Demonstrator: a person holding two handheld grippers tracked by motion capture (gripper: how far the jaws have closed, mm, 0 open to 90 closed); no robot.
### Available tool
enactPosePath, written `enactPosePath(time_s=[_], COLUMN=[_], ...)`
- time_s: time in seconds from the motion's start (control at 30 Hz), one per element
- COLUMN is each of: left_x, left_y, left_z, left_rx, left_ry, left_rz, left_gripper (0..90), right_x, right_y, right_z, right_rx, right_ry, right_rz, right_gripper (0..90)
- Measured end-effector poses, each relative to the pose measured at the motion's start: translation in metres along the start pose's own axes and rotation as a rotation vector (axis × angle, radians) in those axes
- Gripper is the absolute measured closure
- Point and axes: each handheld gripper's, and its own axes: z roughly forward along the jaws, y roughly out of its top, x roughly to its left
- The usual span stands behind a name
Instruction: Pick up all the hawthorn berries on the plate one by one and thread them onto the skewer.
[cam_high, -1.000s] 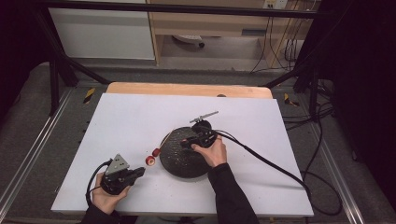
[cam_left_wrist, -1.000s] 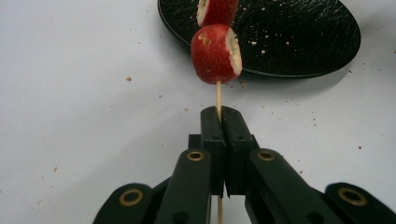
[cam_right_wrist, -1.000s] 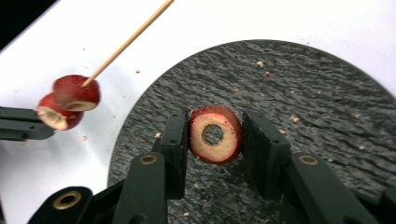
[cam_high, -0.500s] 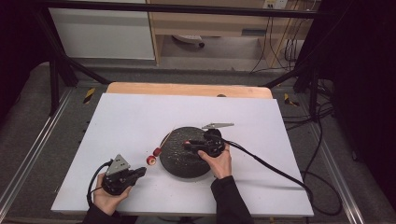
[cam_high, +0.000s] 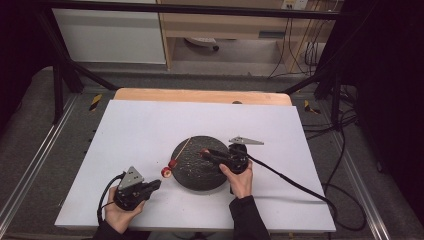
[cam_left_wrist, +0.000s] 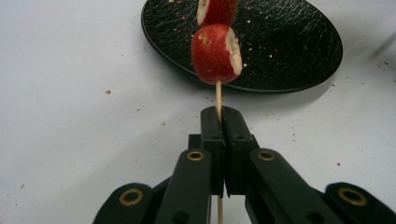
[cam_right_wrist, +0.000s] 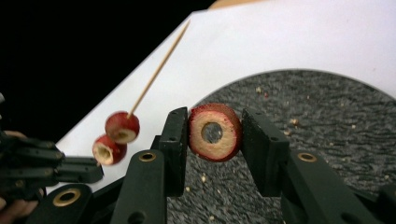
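A white table (cam_high: 150, 130) fills the middle of the high view, a strip of wood along its far edge and dark floor with trailing cables all around. At frame centre sits one round black plate (cam_high: 192, 172), rough-textured and flecked with pale crumbs.

Over the plate's right side, the right gripper (cam_right_wrist: 212, 133) is clamped on a fruit ring (cam_right_wrist: 214, 132): red skin, cream flesh, a neat hole cored through the middle, face-on in the right gripper view with a jaw pressing each side. In the high view that ring is a small red spot (cam_high: 204, 151) at the jaw tips.

Lower left of the high view, the left gripper (cam_left_wrist: 219, 123) is pinched tight on a thin wooden skewer (cam_left_wrist: 218, 95). Two more red fruit pieces (cam_left_wrist: 216, 52) ride on the stick, one above the other, just at the plate's left rim. The bare pointed end slants up across the plate.

Count it up: one plate, one skewer, three fruit pieces, two threaded and one in the jaws. Nothing sits between ring and stick.
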Motion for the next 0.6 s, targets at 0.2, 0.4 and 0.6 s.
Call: enactPosePath(time_s=[0.2, 0.4, 0.6], left_x=[-0.005, -0.009, -0.015], left_y=[0.004, 0.009, 0.016], left_z=[0.001, 0.003, 0.004], left_rx=[-0.016, -0.031, -0.053], left_ry=[0.006, 0.006, 0.003], left_rz=[0.0, -0.012, -0.01], left_gripper=[88.4, 88.4, 88.4], right_x=[0.003, 0.004, 0.003], right_y=[0.002, 0.008, 0.015], right_z=[-0.007, -0.014, -0.017], right_rx=[-0.091, -0.172, -0.216], right_ry=[0.01, 0.02, 0.035], right_rz=[-0.002, 0.014, 0.042], right_gripper=[62.8, 62.8, 62.8])
